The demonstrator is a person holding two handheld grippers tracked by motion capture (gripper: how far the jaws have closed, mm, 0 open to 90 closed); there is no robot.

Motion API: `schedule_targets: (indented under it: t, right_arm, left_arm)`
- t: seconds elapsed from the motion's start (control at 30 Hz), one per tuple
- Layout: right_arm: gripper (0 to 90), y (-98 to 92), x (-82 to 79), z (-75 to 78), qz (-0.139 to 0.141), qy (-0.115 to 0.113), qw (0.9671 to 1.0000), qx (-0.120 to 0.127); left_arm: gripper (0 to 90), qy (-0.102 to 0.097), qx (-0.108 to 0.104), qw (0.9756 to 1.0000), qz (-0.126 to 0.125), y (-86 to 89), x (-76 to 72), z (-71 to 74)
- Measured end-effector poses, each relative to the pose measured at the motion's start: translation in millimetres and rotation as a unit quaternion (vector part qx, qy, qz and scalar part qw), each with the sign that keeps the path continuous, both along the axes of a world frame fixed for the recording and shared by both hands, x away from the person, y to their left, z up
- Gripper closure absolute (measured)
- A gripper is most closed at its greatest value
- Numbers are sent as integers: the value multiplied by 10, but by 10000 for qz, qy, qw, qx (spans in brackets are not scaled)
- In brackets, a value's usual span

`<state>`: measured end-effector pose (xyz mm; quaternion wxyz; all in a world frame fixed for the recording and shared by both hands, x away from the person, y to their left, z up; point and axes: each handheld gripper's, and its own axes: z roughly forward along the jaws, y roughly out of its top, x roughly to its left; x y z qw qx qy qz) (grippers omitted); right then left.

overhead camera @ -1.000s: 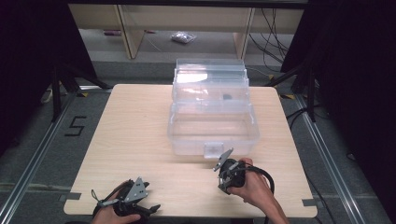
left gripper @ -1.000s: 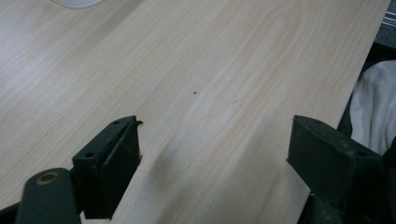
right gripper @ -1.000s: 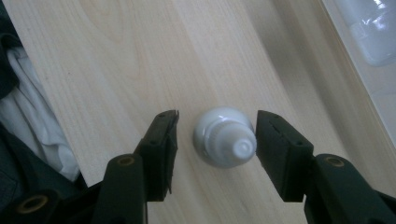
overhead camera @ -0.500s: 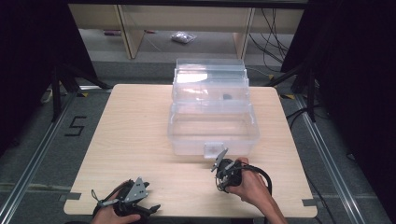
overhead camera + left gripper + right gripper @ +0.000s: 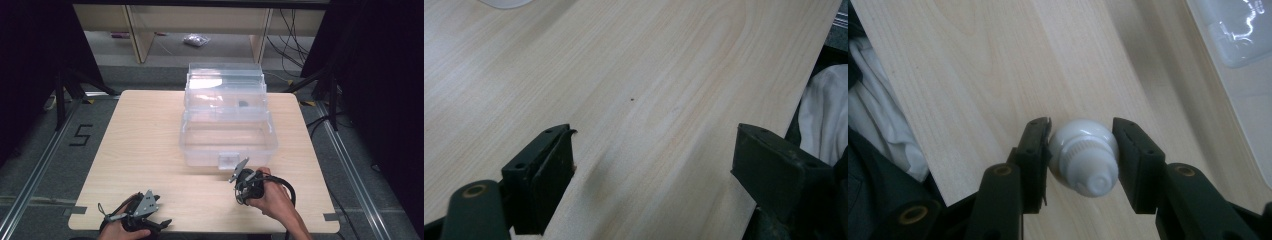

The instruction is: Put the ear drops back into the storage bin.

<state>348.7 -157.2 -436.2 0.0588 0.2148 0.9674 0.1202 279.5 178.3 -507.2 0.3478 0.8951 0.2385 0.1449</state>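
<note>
A pale wooden table (image 5: 150,150) stands on a grey floor with dark drapes at both sides and shelving beyond its far edge. On the table, toward twelve o'clock from the person, sits a clear plastic box (image 5: 227,135) with its lid tipped back. The right gripper (image 5: 241,178) lies just before the box's near wall, at about five o'clock from the box's middle, and its jaws have just been closing; in the right gripper view they now pinch a small white bulb (image 5: 1085,156) between the pads, held just above or on the tabletop, I cannot tell which. The bulb looks light, with a smooth rounded glass dome and a ribbed collar tapering to a small tip. It would likely be slippery on the dome and fragile under a hard squeeze, so the ribbed collar seems the safer place to hold, with gentle pressure. The left gripper (image 5: 145,220) rests at seven o'clock near the table's front edge, its jaws spread wide over bare wood in the left gripper view.
</note>
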Motion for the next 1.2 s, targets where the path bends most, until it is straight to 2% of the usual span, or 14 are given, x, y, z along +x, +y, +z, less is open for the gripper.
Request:
schedule_targets:
  t: [0.1,0.13,0.37,0.67,1.2]
  right_arm:
    - [601,-21,5,26,17,-49,10000,40]
    - [601,-30,-1,31,-23,-130,9999,81]
    - [601,-97,55,123,-6,-79,9999,88]
    - [601,-170,126,253,-123,-145,9998,78]
    - [602,-250,238,582,-163,-180,9997,70]
  left_arm:
    - [165,19,6,10000,-26,1,8,-2]
    - [165,-10,31,10000,2,-3,8,-5]
    - [165,11,16,10000,-8,0,8,-5]
    - [165,-1,21,10000,1,-2,11,-9]
    - [165,-3,20,10000,-2,-3,11,-5]
